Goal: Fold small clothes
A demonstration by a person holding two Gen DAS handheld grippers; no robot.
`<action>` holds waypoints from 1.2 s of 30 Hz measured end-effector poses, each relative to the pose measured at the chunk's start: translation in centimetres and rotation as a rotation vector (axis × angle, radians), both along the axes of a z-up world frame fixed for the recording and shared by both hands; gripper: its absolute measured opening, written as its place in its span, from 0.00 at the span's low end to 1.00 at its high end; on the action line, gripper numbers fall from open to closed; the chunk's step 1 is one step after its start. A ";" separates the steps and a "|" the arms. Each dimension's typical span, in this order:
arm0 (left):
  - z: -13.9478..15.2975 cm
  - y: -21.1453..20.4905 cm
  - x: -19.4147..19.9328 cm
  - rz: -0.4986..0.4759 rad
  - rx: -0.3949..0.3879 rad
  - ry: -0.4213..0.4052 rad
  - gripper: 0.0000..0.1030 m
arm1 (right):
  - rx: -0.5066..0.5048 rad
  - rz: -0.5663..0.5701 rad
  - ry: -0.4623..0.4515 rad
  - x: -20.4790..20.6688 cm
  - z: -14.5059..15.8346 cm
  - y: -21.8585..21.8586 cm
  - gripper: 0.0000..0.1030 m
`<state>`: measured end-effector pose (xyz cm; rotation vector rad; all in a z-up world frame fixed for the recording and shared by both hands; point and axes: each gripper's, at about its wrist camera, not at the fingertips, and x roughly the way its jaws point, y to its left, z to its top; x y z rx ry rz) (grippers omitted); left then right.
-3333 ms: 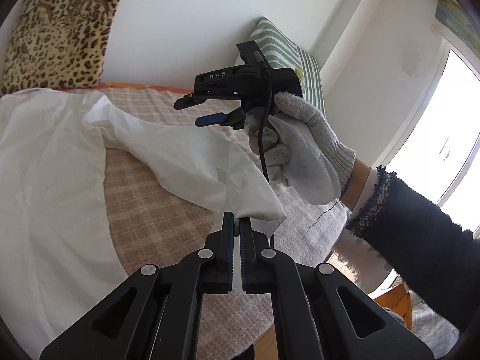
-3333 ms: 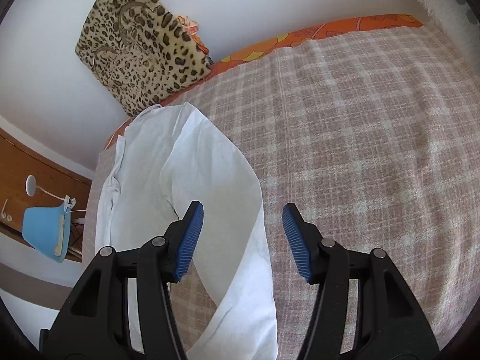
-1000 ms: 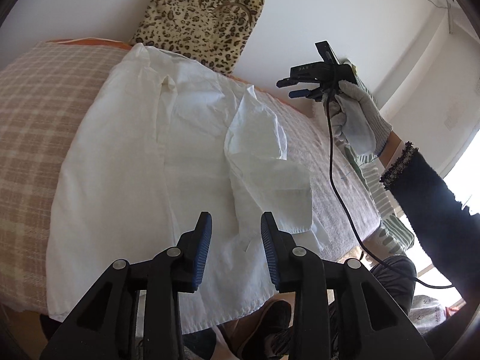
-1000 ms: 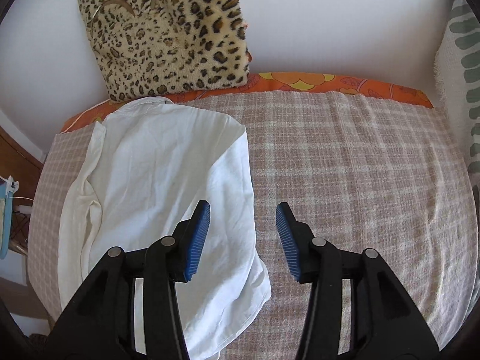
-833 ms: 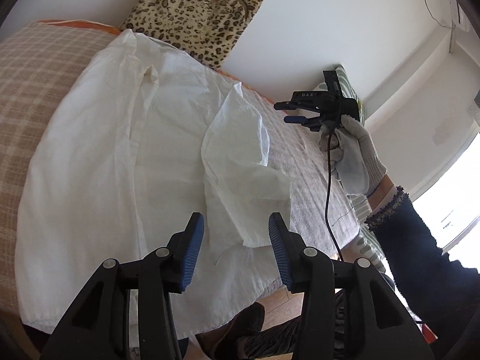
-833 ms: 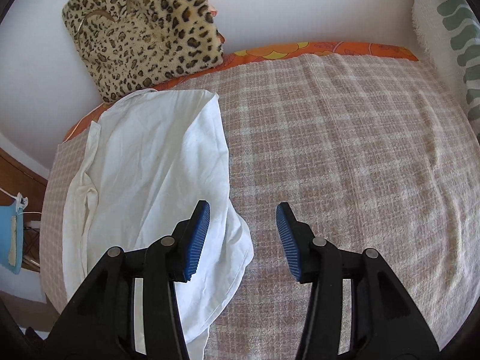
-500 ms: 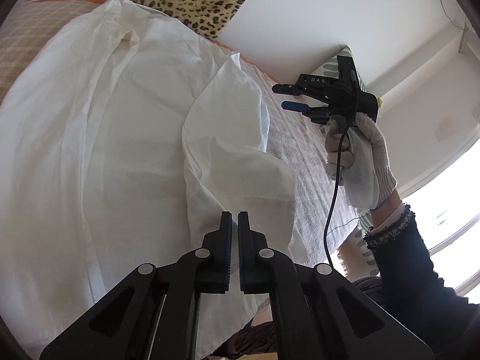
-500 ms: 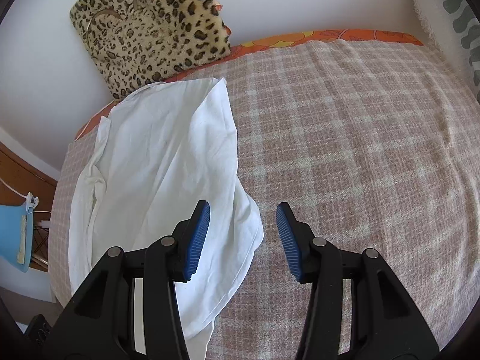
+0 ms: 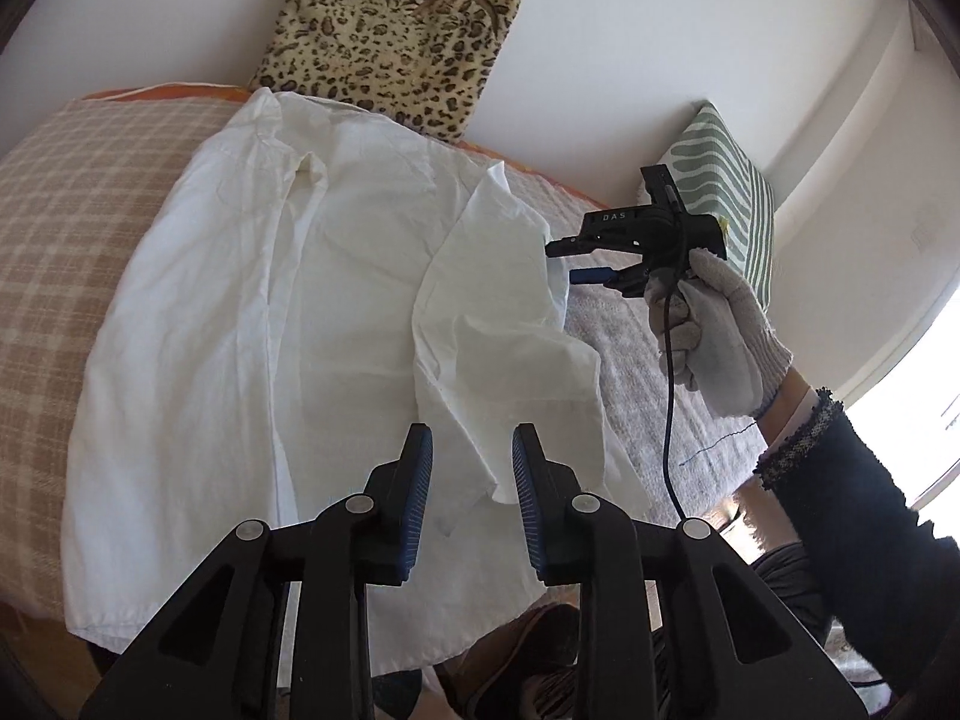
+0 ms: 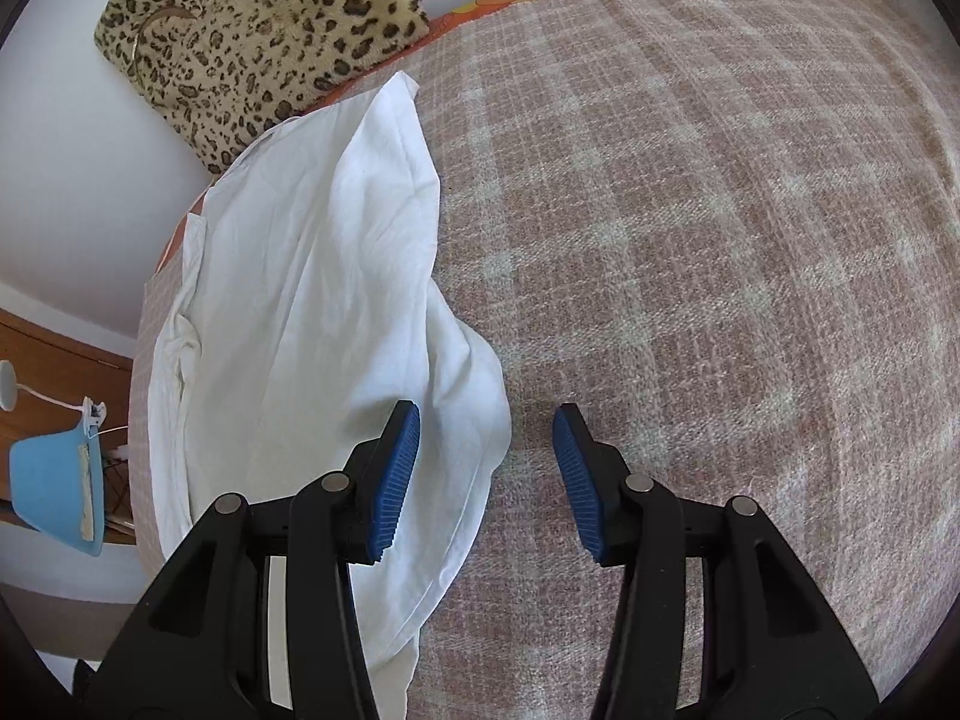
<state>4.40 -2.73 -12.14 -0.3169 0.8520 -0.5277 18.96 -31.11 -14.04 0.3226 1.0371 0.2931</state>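
Observation:
A white shirt lies spread on the checked bedspread, collar toward the far wall. Its right sleeve is folded in over the body and lies rumpled. My left gripper is open and empty, just above the sleeve's lower end. My right gripper, held in a gloved hand, is open beside the sleeve's upper edge. In the right wrist view the shirt lies to the left, and the right gripper hovers open over its edge and the bedspread.
A leopard-print cushion leans on the wall behind the shirt. A green striped pillow stands at the bed's far right. A blue object sits on wooden furniture left of the bed. The bed's near edge runs below the shirt hem.
My left gripper was shut half a second ago and is now open, and it has pulled back from the sleeve. The right gripper has moved closer to the sleeve's edge, staying open.

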 end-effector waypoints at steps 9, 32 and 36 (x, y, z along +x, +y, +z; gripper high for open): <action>-1.7 -7.7 1.9 -0.058 0.086 0.060 0.47 | 0.016 0.011 -0.004 -0.2 -0.1 0.3 0.48; 1.1 -5.9 1.4 -0.093 0.184 -0.140 0.02 | 0.178 0.033 -0.100 0.3 3.6 0.5 0.05; 0.9 -8.4 -0.6 -0.233 0.314 -0.199 0.02 | 0.229 0.016 -0.118 1.3 4.6 0.4 0.05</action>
